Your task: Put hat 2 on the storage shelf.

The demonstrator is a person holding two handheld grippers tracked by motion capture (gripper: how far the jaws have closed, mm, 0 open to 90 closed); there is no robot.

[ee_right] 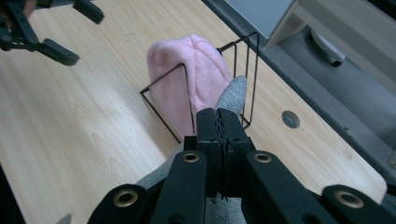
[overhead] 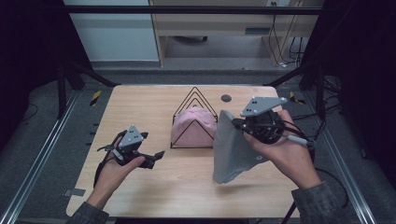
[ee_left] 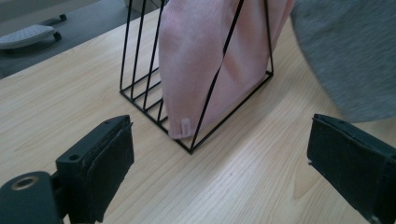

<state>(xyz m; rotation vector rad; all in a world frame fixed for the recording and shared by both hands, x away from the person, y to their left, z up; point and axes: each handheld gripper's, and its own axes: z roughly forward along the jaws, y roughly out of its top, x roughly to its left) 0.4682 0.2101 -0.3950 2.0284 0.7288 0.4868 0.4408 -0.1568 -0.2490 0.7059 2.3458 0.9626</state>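
Grey, seemingly knit cloth (overhead: 232, 149) limp in right tongs (ee_right: 220, 122), pinched.

A light wooden table (overhead: 140, 107) carries a black wire rack (overhead: 194, 100).

Right gripper (ee_right: 219, 116): jaws pressing together on grey cloth (ee_right: 232, 95); black wire rack (ee_right: 212, 88) standing just beyond, holding pink cloth (ee_right: 184, 79); left gripper (ee_right: 44, 28) hovering well apart from rack, jaws gaping.
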